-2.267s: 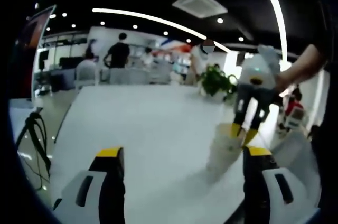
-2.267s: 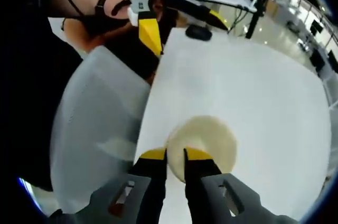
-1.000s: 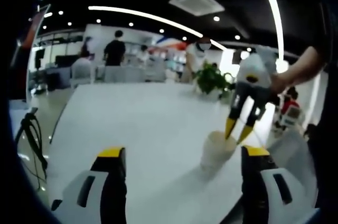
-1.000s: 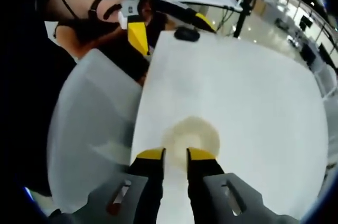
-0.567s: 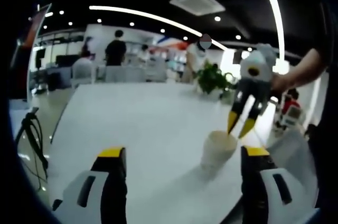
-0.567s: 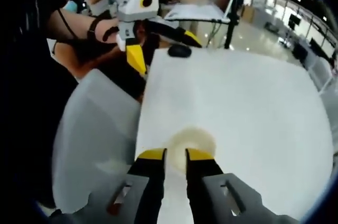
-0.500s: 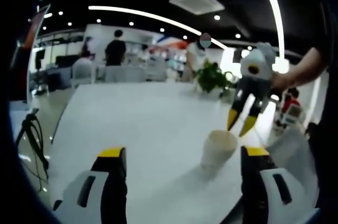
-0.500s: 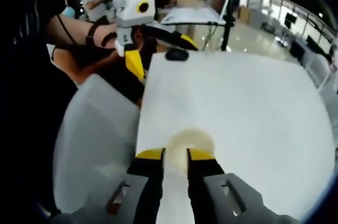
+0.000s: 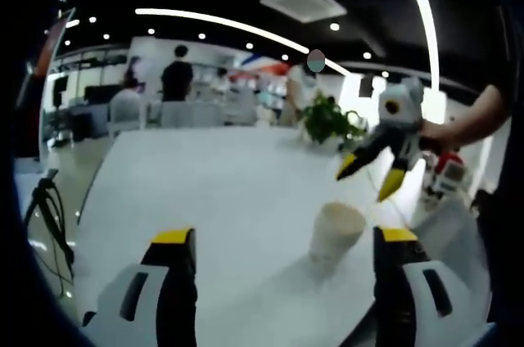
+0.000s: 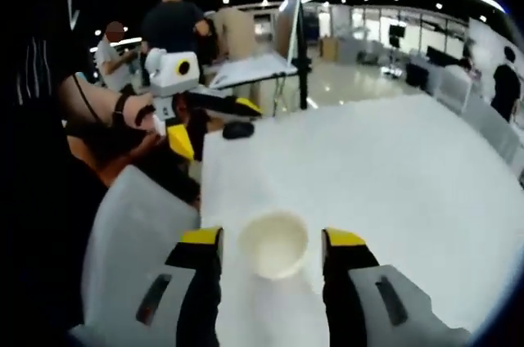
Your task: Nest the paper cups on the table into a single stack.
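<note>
The right gripper (image 10: 272,241) hovers wide open, empty, over the white paper cup stack (image 10: 274,245) at lower centre. The left gripper (image 9: 278,236) gapes empty too. The white table (image 9: 213,183) stands in a bright office.

Across my worktop (image 9: 213,183) a potted plant (image 9: 327,122) sits at the far edge, with people (image 9: 178,77) standing in the bright room behind it. Black cables (image 9: 49,216) hang off one side. In my right gripper view a dark mouse (image 10: 238,128) lies near an open laptop (image 10: 262,60) on a stand.
</note>
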Available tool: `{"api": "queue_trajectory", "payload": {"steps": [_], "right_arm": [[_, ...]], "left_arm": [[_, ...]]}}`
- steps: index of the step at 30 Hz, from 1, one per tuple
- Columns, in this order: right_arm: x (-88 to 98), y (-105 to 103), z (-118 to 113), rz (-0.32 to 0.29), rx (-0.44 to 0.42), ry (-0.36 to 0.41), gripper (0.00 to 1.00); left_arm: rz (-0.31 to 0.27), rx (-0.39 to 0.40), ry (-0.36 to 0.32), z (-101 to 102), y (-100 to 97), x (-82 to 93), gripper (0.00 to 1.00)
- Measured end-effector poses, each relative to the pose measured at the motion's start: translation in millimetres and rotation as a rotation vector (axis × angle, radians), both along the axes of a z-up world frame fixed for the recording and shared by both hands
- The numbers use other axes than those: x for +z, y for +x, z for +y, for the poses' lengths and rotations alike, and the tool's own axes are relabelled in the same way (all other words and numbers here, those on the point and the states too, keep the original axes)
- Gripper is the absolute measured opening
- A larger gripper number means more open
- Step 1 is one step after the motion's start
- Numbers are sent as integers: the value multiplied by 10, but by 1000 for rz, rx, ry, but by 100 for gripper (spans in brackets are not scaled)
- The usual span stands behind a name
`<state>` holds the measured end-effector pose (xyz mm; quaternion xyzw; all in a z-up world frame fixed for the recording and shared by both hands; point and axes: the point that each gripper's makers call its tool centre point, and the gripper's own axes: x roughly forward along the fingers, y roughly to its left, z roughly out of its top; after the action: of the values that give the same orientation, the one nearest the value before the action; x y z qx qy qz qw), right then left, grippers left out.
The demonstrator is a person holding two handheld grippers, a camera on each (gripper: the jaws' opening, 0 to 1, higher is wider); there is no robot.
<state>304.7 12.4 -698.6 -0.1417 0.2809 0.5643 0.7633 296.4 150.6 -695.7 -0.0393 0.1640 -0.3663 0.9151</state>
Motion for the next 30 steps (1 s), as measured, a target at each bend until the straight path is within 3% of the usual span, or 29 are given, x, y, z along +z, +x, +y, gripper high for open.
{"api": "queue_trajectory", "payload": {"steps": [7,13,30], "right_arm": [[50,75,-164,-29,-74,12,72],[135,239,-294,-113,-156,29,100],[-6,85,-438,-74,-184,27,100]], "left_arm": [[-4,-12,6,-72,11,34,88],[-8,-27,10,-108,19,41,89],[10,-74,36,-174,-11,-46,88]]}}
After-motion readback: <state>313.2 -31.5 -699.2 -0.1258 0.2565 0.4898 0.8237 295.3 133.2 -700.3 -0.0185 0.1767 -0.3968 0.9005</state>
